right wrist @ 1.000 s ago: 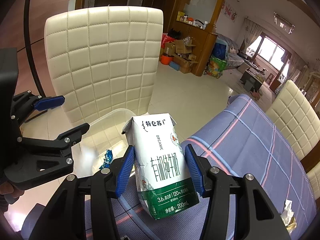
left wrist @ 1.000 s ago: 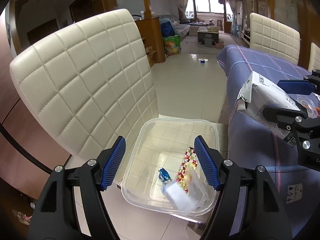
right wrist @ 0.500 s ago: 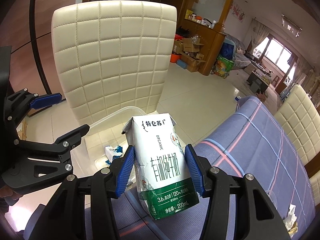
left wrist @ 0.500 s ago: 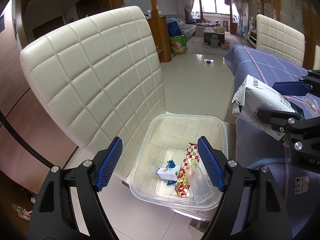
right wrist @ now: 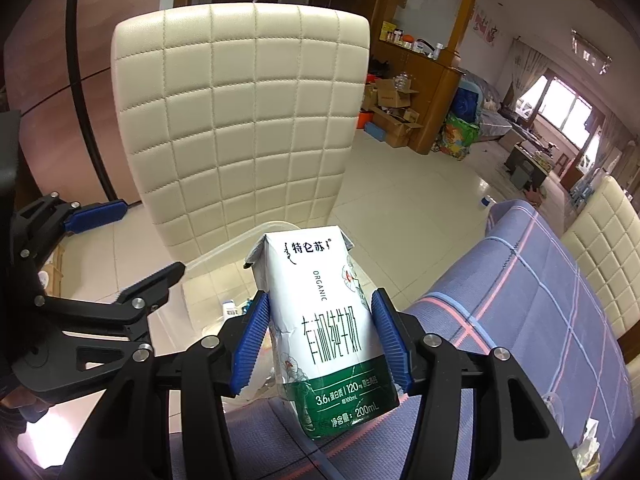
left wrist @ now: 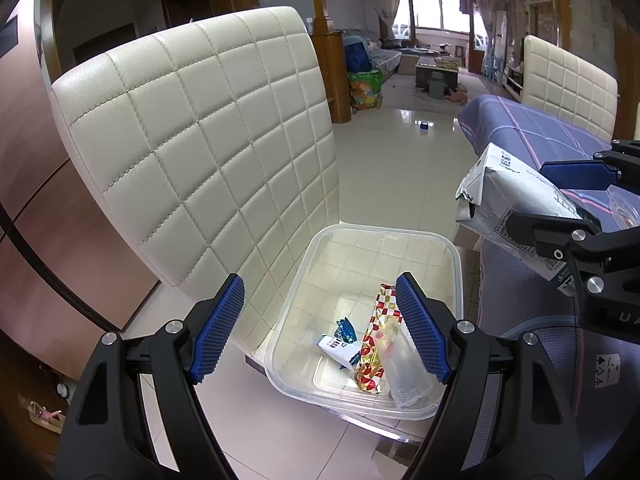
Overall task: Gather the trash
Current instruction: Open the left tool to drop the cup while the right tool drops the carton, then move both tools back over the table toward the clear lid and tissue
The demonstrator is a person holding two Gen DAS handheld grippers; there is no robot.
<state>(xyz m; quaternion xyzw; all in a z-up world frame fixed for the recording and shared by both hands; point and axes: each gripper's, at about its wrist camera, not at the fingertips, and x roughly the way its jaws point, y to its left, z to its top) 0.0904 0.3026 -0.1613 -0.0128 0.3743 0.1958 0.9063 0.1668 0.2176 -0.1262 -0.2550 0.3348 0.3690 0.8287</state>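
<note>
the milk carton [right wrist: 324, 320] hides most of the clear bin [right wrist: 224, 242] in the right wrist view. in the left wrist view the carton's bottom end is behind the right hand-held gripper [left wrist: 576, 204]. small print on the white packet [left wrist: 336, 347] is unreadable.

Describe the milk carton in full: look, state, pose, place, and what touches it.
The milk carton is a small white paper box with a green base band, black Chinese lettering, "ORGANIC" and "200mL". Its top flaps are torn open and its side is creased. The right gripper holds it with blue jaws clamped on both sides, top pointing away from the gripper. It hangs in the air beside the blue checked tablecloth, not yet over the clear plastic bin.
</note>
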